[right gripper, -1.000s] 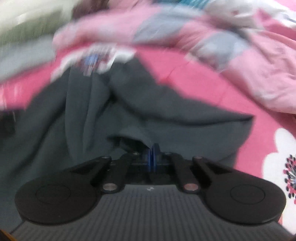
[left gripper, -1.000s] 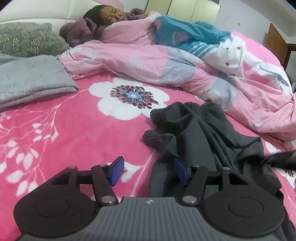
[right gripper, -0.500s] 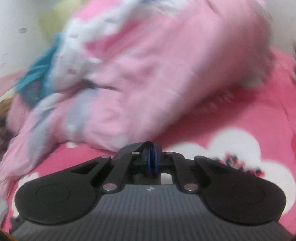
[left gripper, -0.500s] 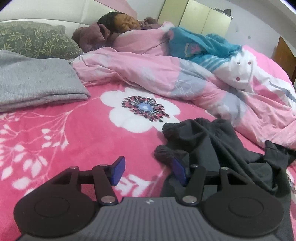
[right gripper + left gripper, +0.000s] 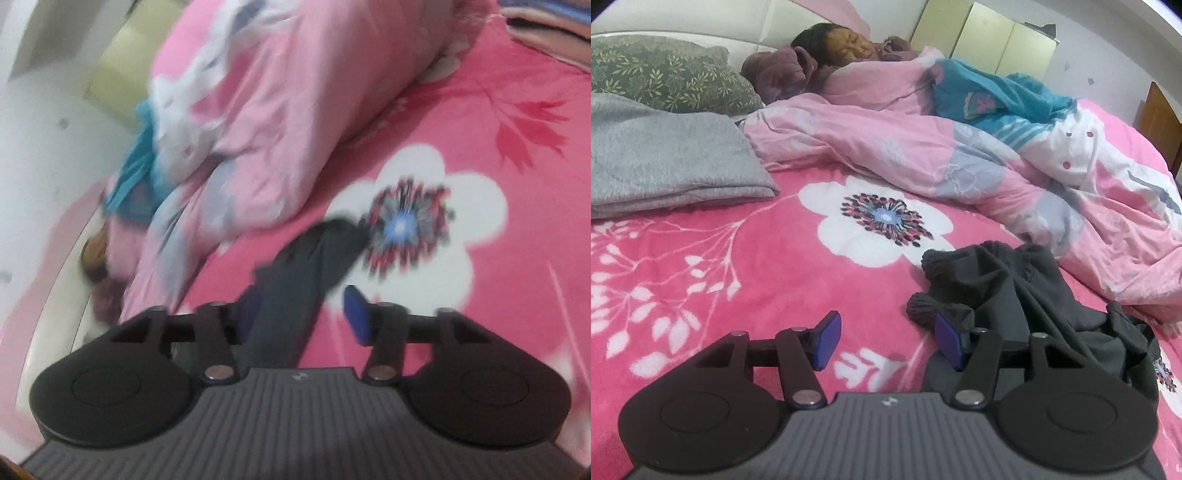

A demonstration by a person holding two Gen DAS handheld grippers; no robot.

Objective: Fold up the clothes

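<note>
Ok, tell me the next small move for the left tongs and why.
Probably ease the left tongs right and close on the dark garment's near cuff: they stand open over bare bedspread, and the garment lies crumpled, not yet folded.

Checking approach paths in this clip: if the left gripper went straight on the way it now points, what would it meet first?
Probably the pink floral blanket: the left gripper stands open over bare blanket, angled downward. The dark garment lies just right of that line, behind its right pad; depth is uncertain.
</note>
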